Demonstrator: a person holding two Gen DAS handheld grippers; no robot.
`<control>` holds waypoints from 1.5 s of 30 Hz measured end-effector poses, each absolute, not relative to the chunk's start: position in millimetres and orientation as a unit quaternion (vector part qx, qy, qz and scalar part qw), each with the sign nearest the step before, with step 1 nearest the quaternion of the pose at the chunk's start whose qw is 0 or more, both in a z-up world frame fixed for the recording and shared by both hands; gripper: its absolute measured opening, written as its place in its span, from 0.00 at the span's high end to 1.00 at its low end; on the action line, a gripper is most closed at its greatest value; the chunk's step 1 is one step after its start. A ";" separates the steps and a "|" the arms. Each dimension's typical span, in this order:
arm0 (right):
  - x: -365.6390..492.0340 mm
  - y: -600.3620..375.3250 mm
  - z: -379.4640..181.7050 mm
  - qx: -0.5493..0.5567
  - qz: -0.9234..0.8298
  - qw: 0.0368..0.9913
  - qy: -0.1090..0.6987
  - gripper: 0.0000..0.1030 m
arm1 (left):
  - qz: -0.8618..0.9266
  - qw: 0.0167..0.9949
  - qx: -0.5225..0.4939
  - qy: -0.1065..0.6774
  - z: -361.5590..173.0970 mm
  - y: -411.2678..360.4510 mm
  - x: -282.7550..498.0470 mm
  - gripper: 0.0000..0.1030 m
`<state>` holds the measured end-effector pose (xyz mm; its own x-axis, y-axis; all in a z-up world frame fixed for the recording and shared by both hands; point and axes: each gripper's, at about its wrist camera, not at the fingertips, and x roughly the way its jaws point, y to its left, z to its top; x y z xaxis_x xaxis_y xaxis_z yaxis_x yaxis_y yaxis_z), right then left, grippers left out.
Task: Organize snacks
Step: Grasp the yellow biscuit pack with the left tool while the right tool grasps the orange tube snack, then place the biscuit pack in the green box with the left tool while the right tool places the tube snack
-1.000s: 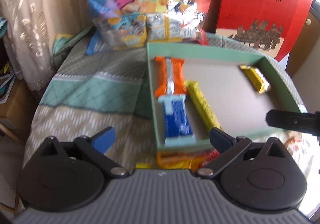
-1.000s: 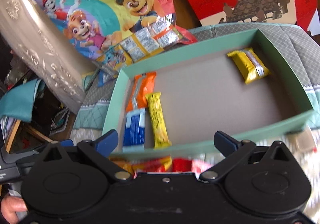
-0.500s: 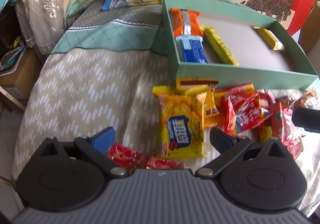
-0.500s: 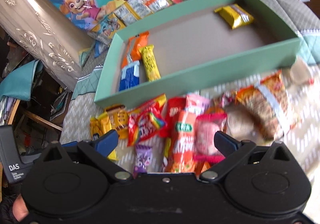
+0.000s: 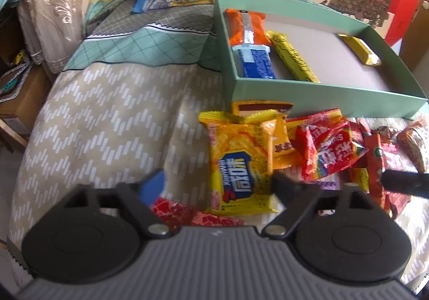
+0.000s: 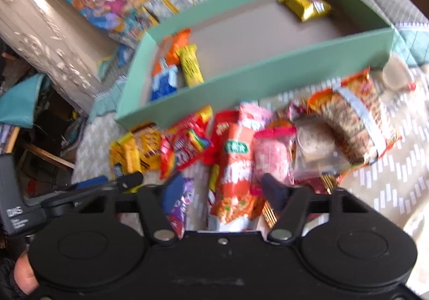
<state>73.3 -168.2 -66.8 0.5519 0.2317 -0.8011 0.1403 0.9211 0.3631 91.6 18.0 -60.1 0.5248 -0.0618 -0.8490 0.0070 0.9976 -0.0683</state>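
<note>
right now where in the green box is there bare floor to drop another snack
The green box floor is bare between the long yellow bar and the gold packet. Its left end is crowded; so is the snack pile outside its front wall.

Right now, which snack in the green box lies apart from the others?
The gold-wrapped snack, alone at the far right end; the orange, blue and yellow bars lie together at the left.

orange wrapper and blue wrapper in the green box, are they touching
Touching. The left wrist view shows the orange wrapper and the blue wrapper end to end in the green box, the blue one's top seal overlapping the orange one's lower edge.
</note>
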 end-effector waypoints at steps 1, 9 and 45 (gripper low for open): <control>74.1 -167.6 -70.4 0.199 0.027 0.855 0.478 0.51 | -0.028 0.872 -0.031 0.488 -60.7 17.8 91.6 0.54; 76.8 -176.2 -86.1 0.210 0.014 0.855 0.475 0.55 | -0.052 0.869 -0.037 0.491 -65.5 25.6 88.2 0.54; 146.6 -184.5 -2.9 0.176 0.058 0.898 0.399 0.83 | -0.101 0.896 -0.049 0.430 22.0 -8.9 149.6 0.54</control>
